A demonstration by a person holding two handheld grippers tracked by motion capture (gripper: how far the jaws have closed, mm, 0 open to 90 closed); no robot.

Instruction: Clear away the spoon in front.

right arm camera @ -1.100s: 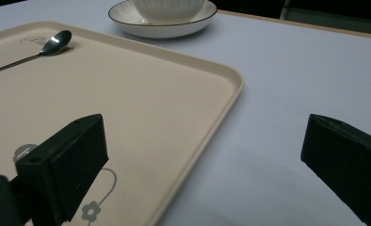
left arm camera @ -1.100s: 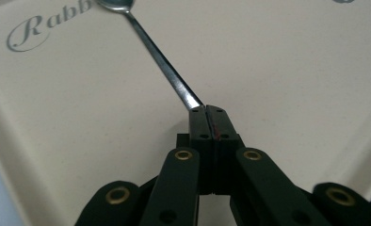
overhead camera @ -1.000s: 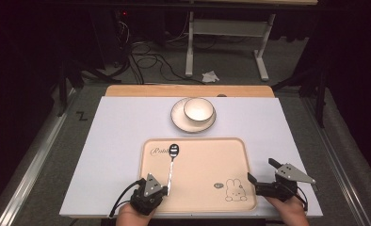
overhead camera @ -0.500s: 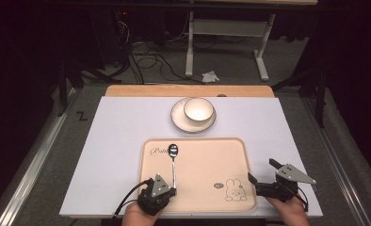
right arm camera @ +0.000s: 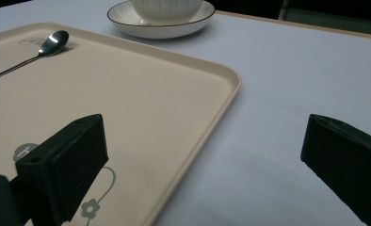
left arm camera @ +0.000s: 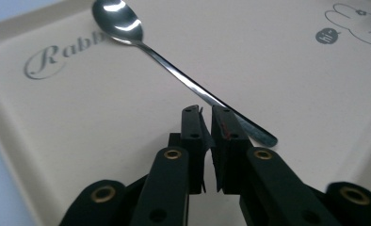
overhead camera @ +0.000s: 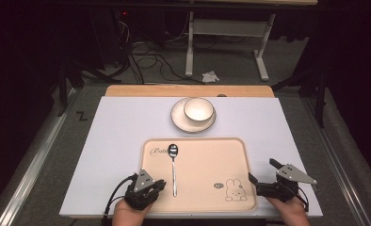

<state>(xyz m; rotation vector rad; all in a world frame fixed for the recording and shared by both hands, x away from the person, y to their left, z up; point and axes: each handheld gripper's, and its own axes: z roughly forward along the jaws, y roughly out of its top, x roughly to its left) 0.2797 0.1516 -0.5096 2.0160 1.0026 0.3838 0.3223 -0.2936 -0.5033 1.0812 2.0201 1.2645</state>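
While jaws nearly meet, left gripper (left arm camera: 206,117) crowds spoon (left arm camera: 174,70); tray (overhead camera: 240,160) rim near.

Both grippers are matte black, each topped by a grey three-cornered plate. The left gripper (overhead camera: 159,185) has brass-ringed pivot holes along its linkage arms (a thin red line marks one pad) and trails a black cable. The right gripper (overhead camera: 263,173) carries blocky black jaws.
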